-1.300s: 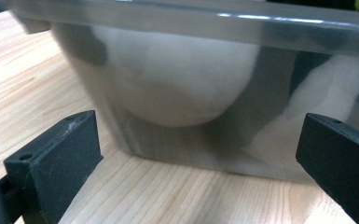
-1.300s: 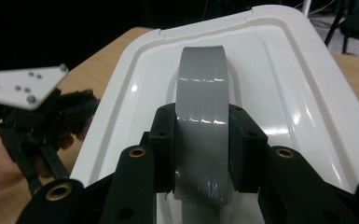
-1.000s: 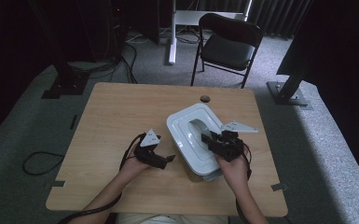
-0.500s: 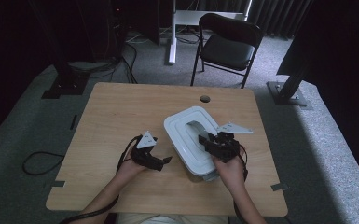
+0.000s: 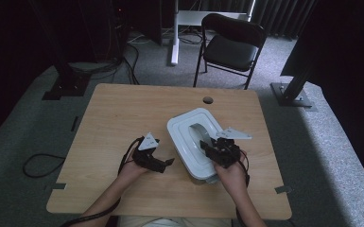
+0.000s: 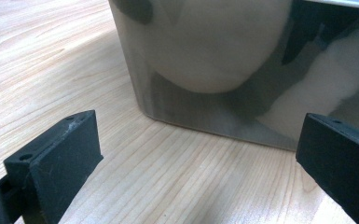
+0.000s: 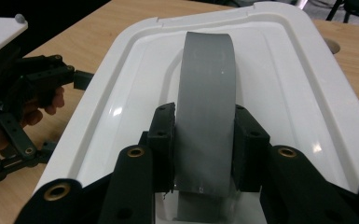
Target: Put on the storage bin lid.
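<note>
Our right gripper (image 7: pixel 204 140) has its jaws closed on the grey handle (image 7: pixel 206 79) of the white lid (image 7: pixel 279 84), a pad pressed to each side. The lid sits on a metal container (image 6: pixel 224 60). Our left gripper (image 6: pixel 200 154) rests on the wooden table (image 5: pixel 118 118) just beside the container's wall, jaws wide apart, gripping nothing.

The right claw (image 5: pixel 207 147) grips the white container's (image 5: pixel 185 137) grey handle (image 5: pixel 199 134); the left claw (image 5: pixel 169 162) waits beside.
</note>
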`<move>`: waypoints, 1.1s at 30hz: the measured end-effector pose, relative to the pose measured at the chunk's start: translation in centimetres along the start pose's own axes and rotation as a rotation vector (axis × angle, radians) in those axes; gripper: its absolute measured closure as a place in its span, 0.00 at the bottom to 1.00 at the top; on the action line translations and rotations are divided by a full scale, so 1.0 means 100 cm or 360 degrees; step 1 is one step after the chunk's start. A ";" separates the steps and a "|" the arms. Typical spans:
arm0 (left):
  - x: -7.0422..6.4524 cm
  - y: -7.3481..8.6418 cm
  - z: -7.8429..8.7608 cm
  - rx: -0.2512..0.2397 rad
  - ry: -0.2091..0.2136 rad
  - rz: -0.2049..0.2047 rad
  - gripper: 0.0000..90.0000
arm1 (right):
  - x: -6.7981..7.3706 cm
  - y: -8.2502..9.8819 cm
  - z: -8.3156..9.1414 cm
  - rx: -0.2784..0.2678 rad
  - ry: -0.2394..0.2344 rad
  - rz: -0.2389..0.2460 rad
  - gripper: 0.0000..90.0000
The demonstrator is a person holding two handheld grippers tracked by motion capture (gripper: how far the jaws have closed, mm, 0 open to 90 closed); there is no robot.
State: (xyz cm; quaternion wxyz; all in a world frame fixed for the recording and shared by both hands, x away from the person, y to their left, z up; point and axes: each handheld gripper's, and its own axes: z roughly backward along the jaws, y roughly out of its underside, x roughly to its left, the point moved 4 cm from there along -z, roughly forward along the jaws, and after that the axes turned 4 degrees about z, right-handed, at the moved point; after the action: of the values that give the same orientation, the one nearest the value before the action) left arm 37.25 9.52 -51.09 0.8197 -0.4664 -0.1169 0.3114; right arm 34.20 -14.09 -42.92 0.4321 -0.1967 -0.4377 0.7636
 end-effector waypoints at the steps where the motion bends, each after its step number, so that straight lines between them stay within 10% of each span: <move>1: 0.000 0.000 0.000 -0.0001 -0.0001 0.0002 0.01 | 0.000 -0.001 -0.001 0.0007 0.0000 0.0008 0.73; 4: 0.000 -0.001 -0.001 -0.0009 0.0006 0.0007 0.01 | 0.003 -0.002 -0.003 0.0030 0.0073 0.0071 0.72; 22: 0.004 -0.003 0.002 -0.0020 -0.0020 0.0019 0.01 | -0.002 -0.012 0.006 0.0040 -0.0042 0.0018 0.55; 33: 0.005 -0.005 0.001 -0.0021 -0.0030 0.0024 0.01 | -0.012 -0.025 0.040 -0.0153 0.0015 0.0023 0.34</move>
State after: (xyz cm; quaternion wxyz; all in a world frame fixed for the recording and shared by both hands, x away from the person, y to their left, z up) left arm 37.75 9.76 -50.68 0.8130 -0.4698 -0.1231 0.3211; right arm 33.40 -16.49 -38.82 0.4187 -0.2241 -0.4703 0.7438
